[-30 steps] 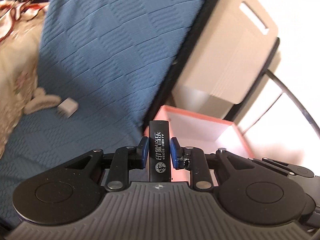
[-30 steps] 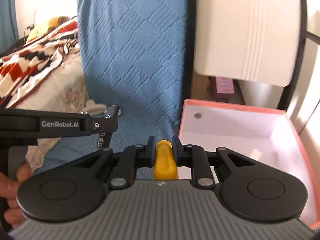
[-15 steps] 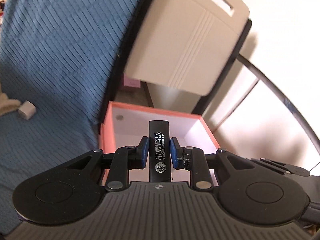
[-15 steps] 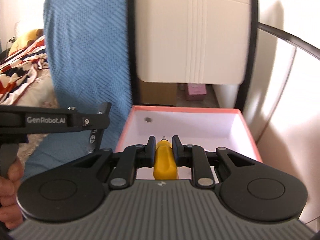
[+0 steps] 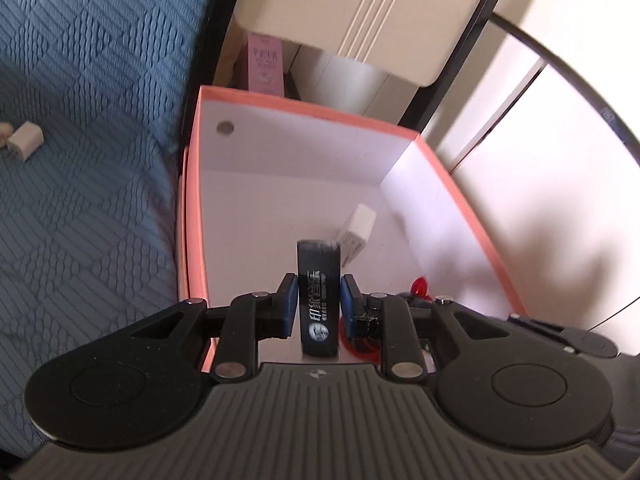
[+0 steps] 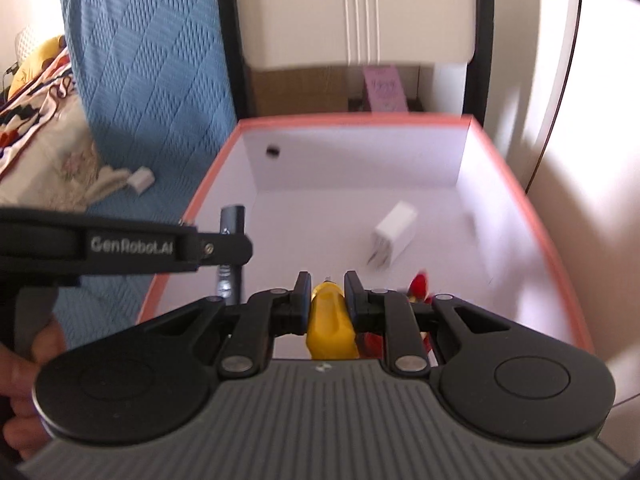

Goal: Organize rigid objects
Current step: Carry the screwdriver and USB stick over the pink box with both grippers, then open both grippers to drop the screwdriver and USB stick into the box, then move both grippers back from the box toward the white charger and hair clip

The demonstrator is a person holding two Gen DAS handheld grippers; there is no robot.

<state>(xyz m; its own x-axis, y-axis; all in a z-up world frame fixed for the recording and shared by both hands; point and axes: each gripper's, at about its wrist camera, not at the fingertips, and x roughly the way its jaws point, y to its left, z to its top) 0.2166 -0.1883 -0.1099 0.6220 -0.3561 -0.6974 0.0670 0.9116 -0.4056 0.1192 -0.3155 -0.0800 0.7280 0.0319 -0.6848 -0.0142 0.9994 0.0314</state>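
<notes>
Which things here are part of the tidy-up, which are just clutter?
In the job:
- black lighter in left gripper
- yellow item in right gripper
- pink-rimmed box
- white charger and red item in it
- white charger on bed

Lying about:
- blue bedspread
- pink carton
- patterned quilt

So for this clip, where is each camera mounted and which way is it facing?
Left wrist: sits on the left gripper, looks down into the pink box; its jaws clamp a black lighter.
Right wrist: sits on the right gripper, faces the same box, holding a yellow object; the left gripper and a hand show.
Shared: box, white charger, blue bedspread.
</notes>
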